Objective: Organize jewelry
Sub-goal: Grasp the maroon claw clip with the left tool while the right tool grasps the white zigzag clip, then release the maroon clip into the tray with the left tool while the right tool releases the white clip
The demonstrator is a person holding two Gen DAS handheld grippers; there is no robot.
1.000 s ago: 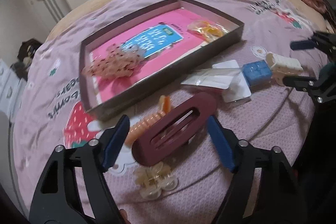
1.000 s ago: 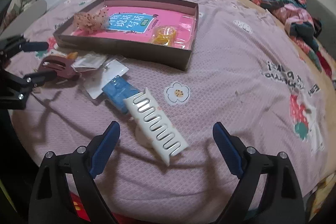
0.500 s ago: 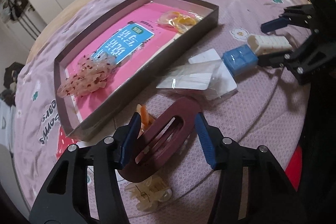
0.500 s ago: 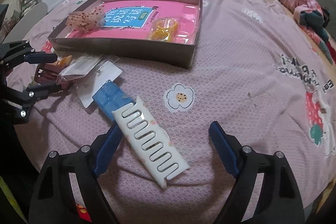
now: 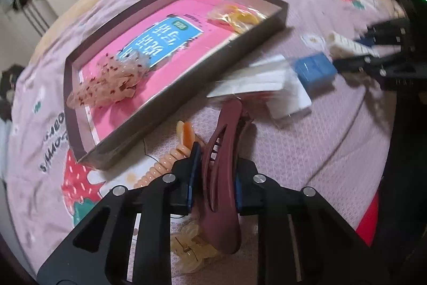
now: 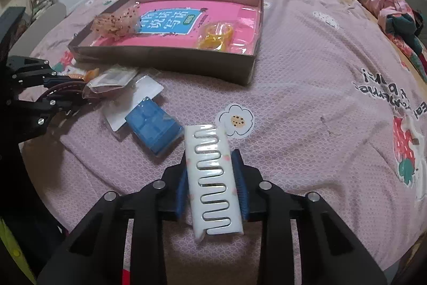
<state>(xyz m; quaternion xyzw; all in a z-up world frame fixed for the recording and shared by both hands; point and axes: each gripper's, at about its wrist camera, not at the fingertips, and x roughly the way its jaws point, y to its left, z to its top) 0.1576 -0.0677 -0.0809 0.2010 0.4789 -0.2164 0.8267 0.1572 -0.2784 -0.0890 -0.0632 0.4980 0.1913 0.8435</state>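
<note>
maroon hair claw (image 5: 218, 172) sits clamped across its middle between the pads of the left gripper (image 5: 213, 178), just off the bedspread (image 6: 307, 87) beside the shallow box (image 5: 170, 100). white clip (image 6: 212, 183) is pinched likewise in the right gripper (image 6: 210, 186). both look light, rigid, glossy plastic; likely slippery, so mid-body holds seem sound. claw is long, slotted, dark red.

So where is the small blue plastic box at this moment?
The small blue plastic box lies on the pink bedspread, outside the shallow brown tray. It rests on a white card, just left of the white hair clip held in the right gripper.
</note>
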